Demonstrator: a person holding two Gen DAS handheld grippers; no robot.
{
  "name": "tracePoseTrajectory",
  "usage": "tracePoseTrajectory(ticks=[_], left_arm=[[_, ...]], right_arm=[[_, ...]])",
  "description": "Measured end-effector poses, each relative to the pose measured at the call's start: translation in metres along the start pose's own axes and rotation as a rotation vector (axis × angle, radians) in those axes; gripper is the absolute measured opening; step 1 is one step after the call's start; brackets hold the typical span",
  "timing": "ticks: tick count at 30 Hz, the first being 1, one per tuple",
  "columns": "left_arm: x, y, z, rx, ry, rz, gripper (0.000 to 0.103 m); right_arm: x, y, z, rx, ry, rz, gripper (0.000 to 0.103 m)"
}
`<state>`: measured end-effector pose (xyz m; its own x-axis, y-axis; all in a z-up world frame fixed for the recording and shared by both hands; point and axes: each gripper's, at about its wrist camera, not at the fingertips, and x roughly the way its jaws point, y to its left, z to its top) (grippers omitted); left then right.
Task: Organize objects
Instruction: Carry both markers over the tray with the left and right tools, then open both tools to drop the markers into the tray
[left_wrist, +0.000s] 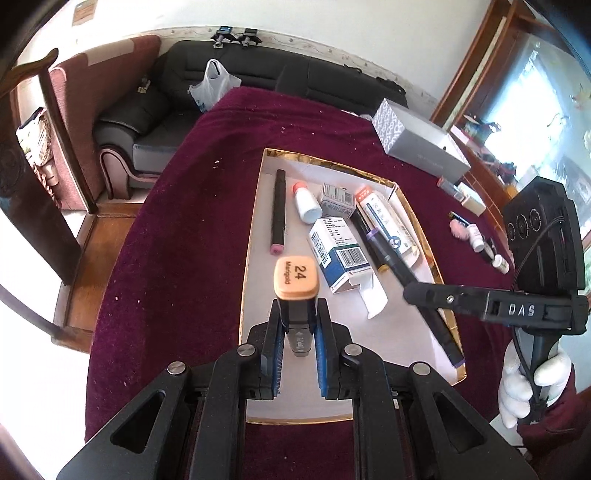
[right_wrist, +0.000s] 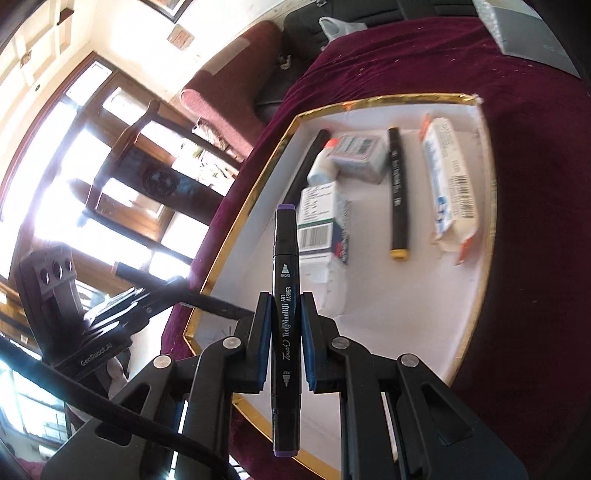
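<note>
My left gripper (left_wrist: 297, 314) is shut on a black marker with an orange "24 Marigold" cap (left_wrist: 296, 277), held over the near part of a gold-rimmed white tray (left_wrist: 255, 206). My right gripper (right_wrist: 284, 310) is shut on a black purple-capped art marker (right_wrist: 285, 266), held over the same tray (right_wrist: 236, 229); it also shows in the left wrist view (left_wrist: 417, 291). In the tray lie a pink-tipped marker (left_wrist: 279, 212), a small white bottle (left_wrist: 307, 204), medicine boxes (left_wrist: 338, 251), a long white packet (left_wrist: 386, 218) and a yellow-tipped marker (right_wrist: 397, 199).
The tray sits on a maroon cloth (left_wrist: 192, 221). A grey box (left_wrist: 421, 142) and several small bottles (left_wrist: 476, 238) stand at the table's right side. A black sofa (left_wrist: 155, 114) and a wooden chair (left_wrist: 48, 122) are beyond the table's edge.
</note>
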<state>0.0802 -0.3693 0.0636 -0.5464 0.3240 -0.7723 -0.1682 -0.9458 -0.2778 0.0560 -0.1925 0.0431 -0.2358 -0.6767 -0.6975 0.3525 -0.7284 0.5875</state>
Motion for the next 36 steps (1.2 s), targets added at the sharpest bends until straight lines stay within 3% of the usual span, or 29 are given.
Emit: tracePoseTrajectory(ticks=[11, 14, 17, 22, 30, 31, 34, 36], left_arm=[[0.037, 0.005, 0.033, 0.024, 0.037, 0.037, 0.014], [0.054, 0.0, 0.034, 0.064, 0.063, 0.096, 0.013], [0.07, -0.001, 0.03, 0.071, 0.113, 0.11, 0.012], [0.076, 0.002, 0.02, 0.077, 0.146, 0.125, 0.012], [0.062, 0.006, 0.018, 0.029, 0.111, 0.106, 0.014], [0.057, 0.006, 0.017, 0.02, 0.101, 0.106, 0.015], [0.042, 0.004, 0.018, -0.001, 0.057, 0.12, 0.034], [0.034, 0.001, 0.019, -0.012, 0.036, 0.125, 0.038]], right_arm=[[0.056, 0.014, -0.004, -0.053, 0.113, -0.027, 0.013], [0.066, 0.015, -0.004, -0.067, 0.132, -0.049, 0.013], [0.074, 0.014, -0.003, -0.073, 0.148, -0.069, 0.013], [0.08, 0.011, 0.0, -0.077, 0.156, -0.092, 0.014], [0.091, 0.024, 0.0, -0.099, 0.152, -0.12, 0.014], [0.091, 0.025, -0.001, -0.105, 0.15, -0.126, 0.014], [0.091, 0.03, -0.002, -0.124, 0.138, -0.148, 0.022], [0.087, 0.034, -0.002, -0.141, 0.117, -0.167, 0.027]])
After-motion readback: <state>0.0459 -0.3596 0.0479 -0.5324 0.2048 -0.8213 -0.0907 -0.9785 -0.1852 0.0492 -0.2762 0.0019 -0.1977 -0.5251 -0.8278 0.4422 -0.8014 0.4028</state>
